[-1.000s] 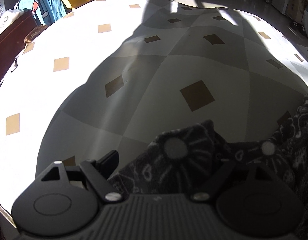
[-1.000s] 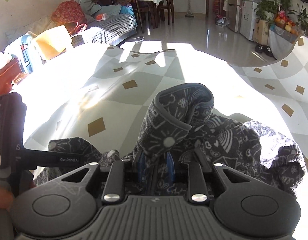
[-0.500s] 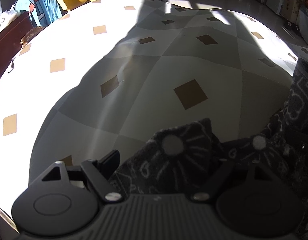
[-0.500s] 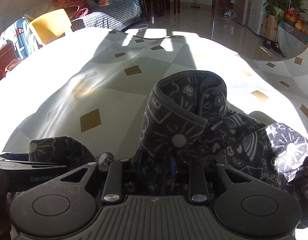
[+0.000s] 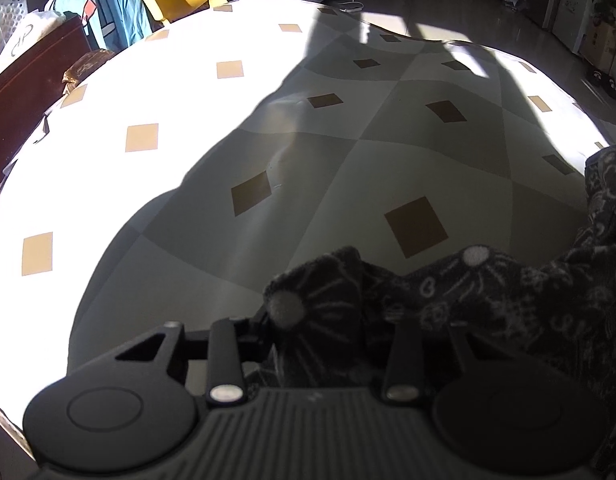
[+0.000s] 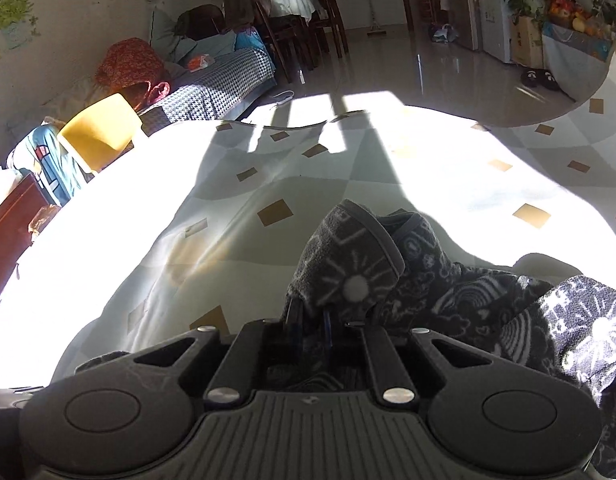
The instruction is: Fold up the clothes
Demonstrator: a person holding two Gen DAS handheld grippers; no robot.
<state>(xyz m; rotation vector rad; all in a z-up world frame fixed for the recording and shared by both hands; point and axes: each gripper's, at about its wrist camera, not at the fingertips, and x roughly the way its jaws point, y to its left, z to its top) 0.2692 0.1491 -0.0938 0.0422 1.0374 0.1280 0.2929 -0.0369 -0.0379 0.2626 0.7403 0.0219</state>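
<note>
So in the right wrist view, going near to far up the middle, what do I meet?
Right gripper → dark patterned garment → checked tablecloth → shiny floor → dining chairs.

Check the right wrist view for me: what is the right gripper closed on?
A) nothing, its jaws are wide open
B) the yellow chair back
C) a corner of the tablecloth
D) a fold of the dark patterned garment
D: the right gripper has its jaws drawn together on a bunched fold of the dark patterned garment, which stands up just beyond its fingertips.
</note>
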